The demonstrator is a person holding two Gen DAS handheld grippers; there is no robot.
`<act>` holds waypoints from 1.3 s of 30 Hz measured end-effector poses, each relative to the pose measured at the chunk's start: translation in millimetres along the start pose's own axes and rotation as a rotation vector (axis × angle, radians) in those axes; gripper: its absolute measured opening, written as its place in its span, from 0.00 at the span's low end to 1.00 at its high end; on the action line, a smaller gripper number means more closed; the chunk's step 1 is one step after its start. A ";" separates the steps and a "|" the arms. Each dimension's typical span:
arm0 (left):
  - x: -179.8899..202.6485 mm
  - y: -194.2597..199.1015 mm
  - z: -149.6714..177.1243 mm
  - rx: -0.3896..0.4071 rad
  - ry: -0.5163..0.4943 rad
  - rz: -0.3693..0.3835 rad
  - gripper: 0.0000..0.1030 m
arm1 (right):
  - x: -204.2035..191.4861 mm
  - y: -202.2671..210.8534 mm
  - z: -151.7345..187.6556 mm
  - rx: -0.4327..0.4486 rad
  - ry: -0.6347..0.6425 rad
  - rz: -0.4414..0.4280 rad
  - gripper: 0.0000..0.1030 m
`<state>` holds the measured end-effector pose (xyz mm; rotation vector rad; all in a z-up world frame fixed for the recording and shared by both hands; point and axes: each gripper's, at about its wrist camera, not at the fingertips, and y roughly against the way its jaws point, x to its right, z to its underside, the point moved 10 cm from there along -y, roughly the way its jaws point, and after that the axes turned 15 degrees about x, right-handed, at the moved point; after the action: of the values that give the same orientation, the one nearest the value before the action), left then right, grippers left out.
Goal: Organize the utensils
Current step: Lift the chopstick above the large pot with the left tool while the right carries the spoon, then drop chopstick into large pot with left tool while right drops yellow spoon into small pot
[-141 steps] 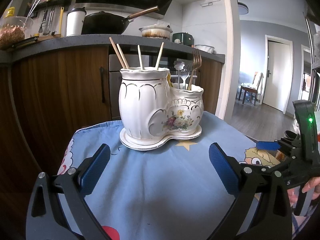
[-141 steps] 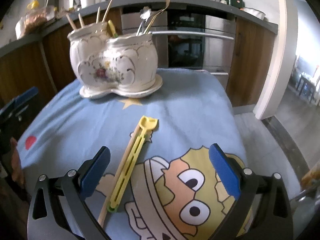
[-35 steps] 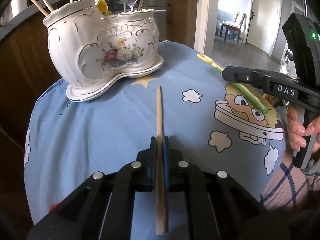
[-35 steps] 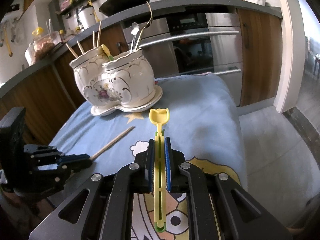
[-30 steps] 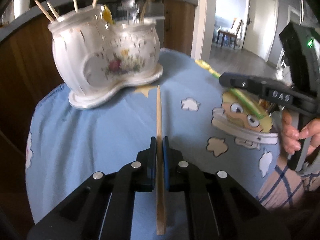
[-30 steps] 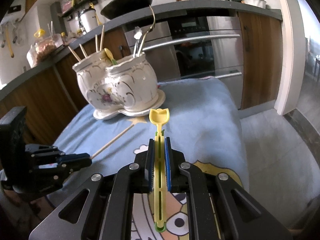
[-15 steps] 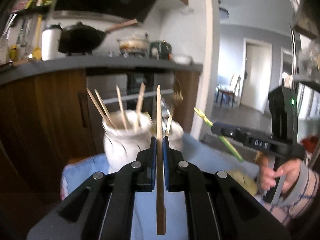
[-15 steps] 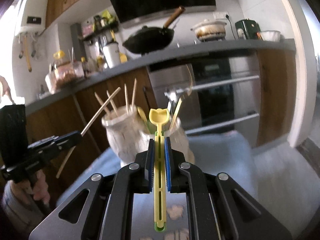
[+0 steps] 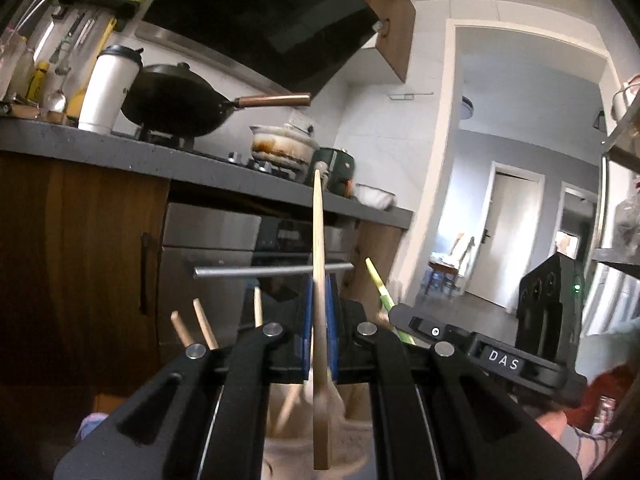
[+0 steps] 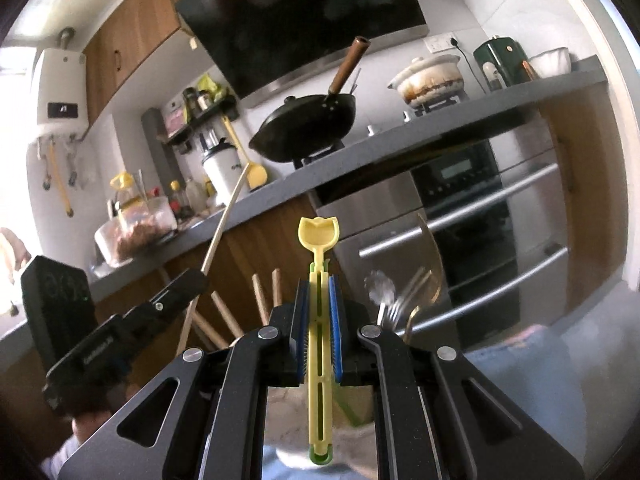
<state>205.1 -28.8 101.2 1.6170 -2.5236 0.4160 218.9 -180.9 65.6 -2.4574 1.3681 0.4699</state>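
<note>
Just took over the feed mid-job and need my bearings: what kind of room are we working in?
A home kitchen, by the look of it: a black wok sits on a hob on the grey counter, with a range hood above and a built-in oven below.

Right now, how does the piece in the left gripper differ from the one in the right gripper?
The left gripper holds a plain wooden chopstick; the right gripper holds a yellow plastic utensil. The chopstick is a solid stick narrowing to a bare tip; the yellow utensil has slots along its handle and a tulip-shaped end. Shared: each is clamped along its gripper's fingers, sticking out forward, lifted off the table.
</note>
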 end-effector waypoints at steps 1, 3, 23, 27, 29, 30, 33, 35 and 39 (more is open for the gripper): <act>-0.4 -5.9 1.5 0.011 -0.012 -0.009 0.06 | 2.7 -5.0 1.2 0.000 -0.007 0.005 0.10; -3.0 -11.6 5.5 0.024 -0.036 -0.026 0.06 | 6.3 -12.3 3.7 0.008 -0.011 0.013 0.10; -17.9 6.5 34.4 0.042 -0.129 -0.069 0.06 | 10.5 -21.1 49.4 -0.029 0.287 0.139 0.10; -16.0 20.2 41.5 0.027 -0.110 -0.073 0.06 | 5.0 -9.9 54.2 -0.048 0.314 0.121 0.10; -14.1 27.1 44.4 0.021 -0.129 -0.083 0.06 | 1.5 -4.1 56.2 -0.051 0.336 0.114 0.10; -12.8 29.0 45.0 0.021 -0.138 -0.084 0.06 | -0.6 -0.4 58.2 -0.055 0.346 0.108 0.10; -7.7 34.0 46.0 0.025 -0.170 -0.087 0.06 | -3.4 4.1 63.3 -0.071 0.358 0.103 0.10; -6.6 34.4 47.6 0.020 -0.176 -0.090 0.06 | -2.3 4.1 66.5 -0.082 0.355 0.107 0.10; -14.1 33.0 51.4 0.001 -0.159 -0.114 0.06 | 3.4 2.6 69.0 -0.101 0.334 0.118 0.10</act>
<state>183.8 -18.5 43.1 1.8527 -2.5231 0.2876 208.6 -157.1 1.5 -2.6354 1.6617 0.1594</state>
